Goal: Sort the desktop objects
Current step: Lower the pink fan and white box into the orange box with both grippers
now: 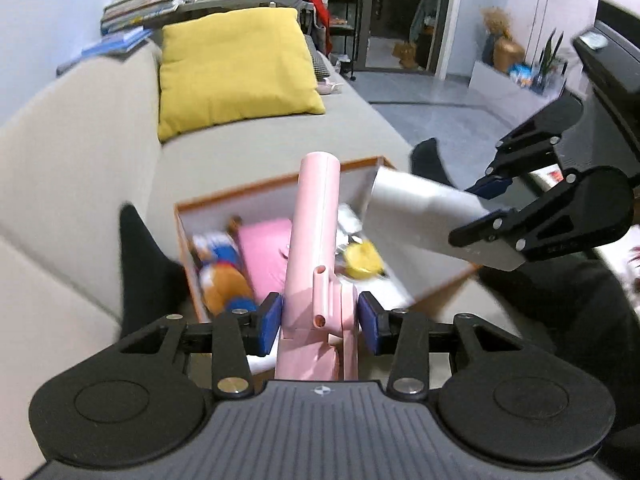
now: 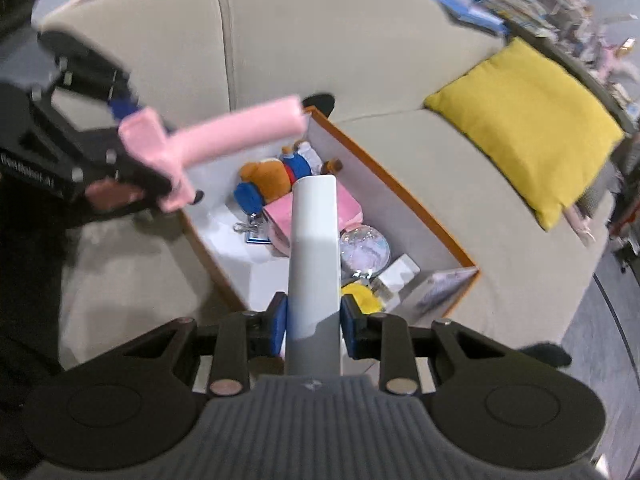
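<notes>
My left gripper [image 1: 320, 318] is shut on a pink tube-shaped gadget [image 1: 316, 248] and holds it above an orange-rimmed white box [image 1: 276, 184] on the sofa. My right gripper [image 2: 313, 322] is shut on a white and grey cylinder [image 2: 314, 240], also over the box [image 2: 400, 184]. The box holds a plush toy [image 2: 272, 180], a pink block [image 2: 280, 212], a clear globe [image 2: 366, 250], a yellow item [image 2: 362, 296] and keys [image 2: 252, 228]. The right gripper [image 1: 490, 200] with the cylinder [image 1: 420, 208] shows in the left wrist view; the left gripper [image 2: 132, 148] with the pink gadget [image 2: 224, 132] shows in the right wrist view.
The box sits on a beige sofa [image 1: 80, 128] with a yellow cushion [image 1: 232, 68] beyond it. Books [image 1: 136, 8] are stacked behind the sofa back. A grey floor [image 1: 432, 96] and a doorway lie to the right.
</notes>
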